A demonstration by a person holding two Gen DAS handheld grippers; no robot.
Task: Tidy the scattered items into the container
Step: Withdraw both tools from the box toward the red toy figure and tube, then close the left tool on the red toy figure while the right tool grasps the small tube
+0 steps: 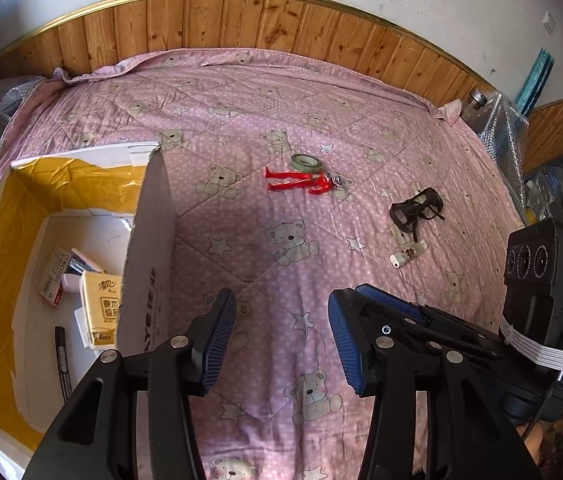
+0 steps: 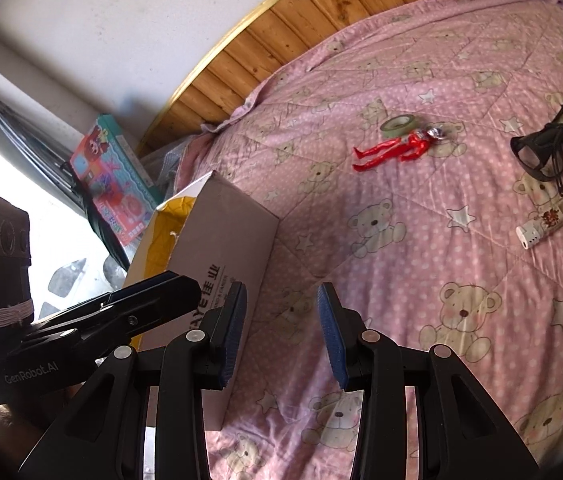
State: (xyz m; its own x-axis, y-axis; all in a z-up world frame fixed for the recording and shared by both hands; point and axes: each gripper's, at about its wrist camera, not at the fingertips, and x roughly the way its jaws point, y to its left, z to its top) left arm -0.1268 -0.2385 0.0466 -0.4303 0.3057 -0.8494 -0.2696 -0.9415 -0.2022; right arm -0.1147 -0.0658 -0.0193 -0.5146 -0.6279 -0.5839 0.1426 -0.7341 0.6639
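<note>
- While both my claws hover over the pink teddy-bear quilt (image 1: 241, 128), my left gripper (image 1: 279, 338) is spread wide with nothing between its blue pads.
- My right gripper (image 2: 281, 334) is released too, jaws apart and empty, just beside the box.
- On my left sits the cardboard box (image 1: 149, 240), open, yellow tape along its inner walls.
- Inside it already: a yellow tissue pack (image 1: 101, 312), a small white-and-red carton (image 1: 54, 278), a black pen-like stick (image 1: 62, 360) on the floor of the box.
- Out on the quilt, well apart from the box, 4 items are loose.
- Red toy figure (image 1: 301, 182) lies flat, a roll of tape (image 1: 307, 162) touching or just beside it.
- Further right, black goggles (image 2: 553, 144) rest lens-down with the strap trailing.
- Just beside the goggles, a small white tube (image 2: 549, 220) lies on its side.
- Behind the bed, wooden panelling (image 1: 241, 24) meets a white wall.
</note>
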